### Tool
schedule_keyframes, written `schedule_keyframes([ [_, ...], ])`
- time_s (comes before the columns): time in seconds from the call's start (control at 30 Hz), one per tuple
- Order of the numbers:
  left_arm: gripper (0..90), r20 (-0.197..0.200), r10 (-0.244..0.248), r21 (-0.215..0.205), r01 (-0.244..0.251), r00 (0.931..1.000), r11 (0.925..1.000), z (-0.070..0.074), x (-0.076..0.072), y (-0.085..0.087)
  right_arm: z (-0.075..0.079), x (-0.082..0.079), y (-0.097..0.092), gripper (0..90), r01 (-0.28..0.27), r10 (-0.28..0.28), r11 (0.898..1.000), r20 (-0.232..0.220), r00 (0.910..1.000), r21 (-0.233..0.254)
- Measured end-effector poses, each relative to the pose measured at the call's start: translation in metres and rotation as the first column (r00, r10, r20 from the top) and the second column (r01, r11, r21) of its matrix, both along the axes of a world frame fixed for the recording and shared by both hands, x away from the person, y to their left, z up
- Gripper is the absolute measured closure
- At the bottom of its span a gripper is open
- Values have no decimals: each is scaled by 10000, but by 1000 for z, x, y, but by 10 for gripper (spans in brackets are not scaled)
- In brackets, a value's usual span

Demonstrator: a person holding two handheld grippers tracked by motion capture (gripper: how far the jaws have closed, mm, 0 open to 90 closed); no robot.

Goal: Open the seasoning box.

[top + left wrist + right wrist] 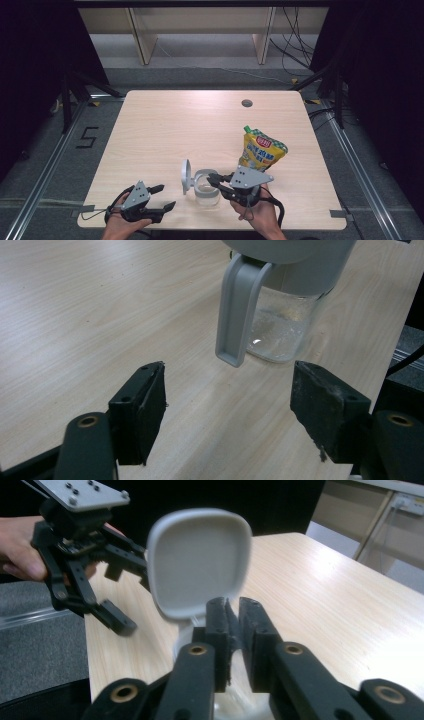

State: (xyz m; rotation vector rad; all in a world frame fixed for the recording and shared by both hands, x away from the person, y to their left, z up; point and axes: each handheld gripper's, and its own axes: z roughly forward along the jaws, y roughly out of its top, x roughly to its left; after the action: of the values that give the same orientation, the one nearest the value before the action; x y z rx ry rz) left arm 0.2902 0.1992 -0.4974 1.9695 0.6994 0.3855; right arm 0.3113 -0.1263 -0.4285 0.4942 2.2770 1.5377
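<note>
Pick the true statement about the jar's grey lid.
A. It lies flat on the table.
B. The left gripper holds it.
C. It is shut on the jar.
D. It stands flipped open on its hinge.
D: the lid stands upright beside the jar's open mouth.
</note>
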Motion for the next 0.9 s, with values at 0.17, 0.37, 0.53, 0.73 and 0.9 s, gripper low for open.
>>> schedule_keyframes([
  [0.17, 251, -451, 370, -238, -381, 9983, 9990, -3, -4, -4, -11, 1, -26, 737, 372, -370, 9993, -347, 9987, 24],
  [0.37, 218, -432, 631, -27, -633, 9971, 9980, -2, -6, -2, -21, 1, -48, 635, 1029, -1012, 9945, -691, 9925, 218],
  [0.53, 209, -535, 498, -76, -503, 9973, 9987, -3, -10, -5, -29, -4, -68, 569, 1519, -1497, 9883, -1035, 9833, 131],
  [0.73, 206, -403, 266, 214, -258, 9988, 9994, -3, -11, -6, -35, -10, -85, 538, 1996, -1963, 9796, -1059, 9748, 216],
  [0.9, 190, -207, 269, 173, -265, 9994, 9995, -2, -11, -7, -38, -14, -100, 523, 2440, -2414, 9698, -1229, 9626, 64],
])
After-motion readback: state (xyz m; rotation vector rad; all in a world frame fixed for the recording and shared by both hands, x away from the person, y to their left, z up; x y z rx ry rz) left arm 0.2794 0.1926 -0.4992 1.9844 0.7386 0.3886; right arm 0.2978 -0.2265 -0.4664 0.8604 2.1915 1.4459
